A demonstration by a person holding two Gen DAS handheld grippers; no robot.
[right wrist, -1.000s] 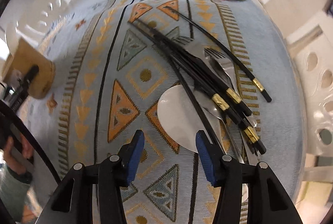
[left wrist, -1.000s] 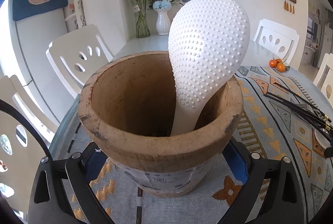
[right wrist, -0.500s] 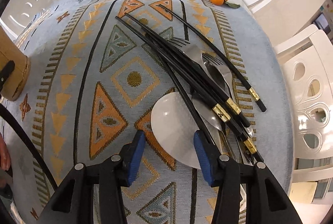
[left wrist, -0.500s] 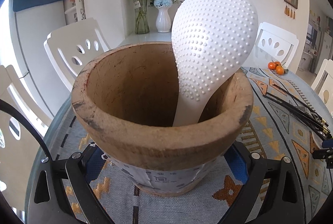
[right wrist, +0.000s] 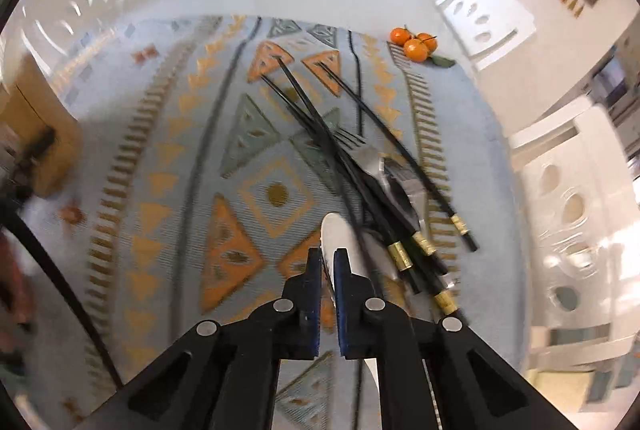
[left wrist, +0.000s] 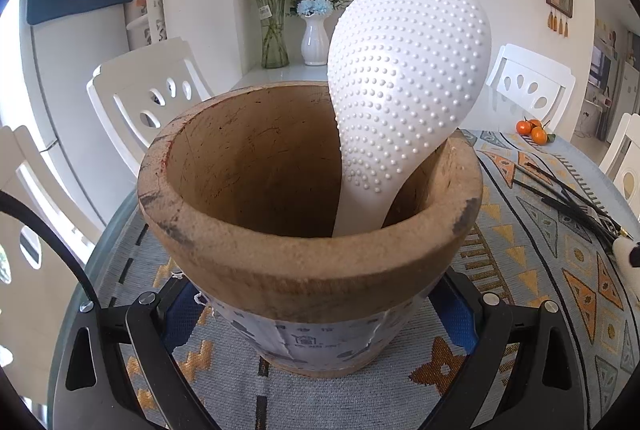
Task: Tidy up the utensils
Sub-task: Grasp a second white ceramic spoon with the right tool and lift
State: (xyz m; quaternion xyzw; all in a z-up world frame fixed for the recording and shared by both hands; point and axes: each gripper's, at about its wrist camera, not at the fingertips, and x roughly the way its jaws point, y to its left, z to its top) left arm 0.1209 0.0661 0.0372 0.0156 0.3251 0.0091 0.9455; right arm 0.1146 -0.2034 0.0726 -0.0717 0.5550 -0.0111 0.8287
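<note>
Right wrist view shows my right gripper (right wrist: 327, 262) tipped steeply down at the patterned cloth (right wrist: 168, 166), its jaws just closed onto the edge of the white spoon (right wrist: 334, 230) low in the frame, left of the black chopsticks (right wrist: 360, 166). On the left wrist view my left gripper (left wrist: 320, 314) angles gently down, its blue pads pressed on the wooden pot (left wrist: 304, 270) at centre, where the white rice paddle (left wrist: 404, 78) stands.

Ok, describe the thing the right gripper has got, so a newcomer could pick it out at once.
On the patterned tablecloth, find the heap of black chopsticks and metal forks. At the heap's near edge a white spoon sticks up edge-on between the shut right gripper. It is the only white, broad piece there; its neighbours are thin black sticks or grey metal.
</note>
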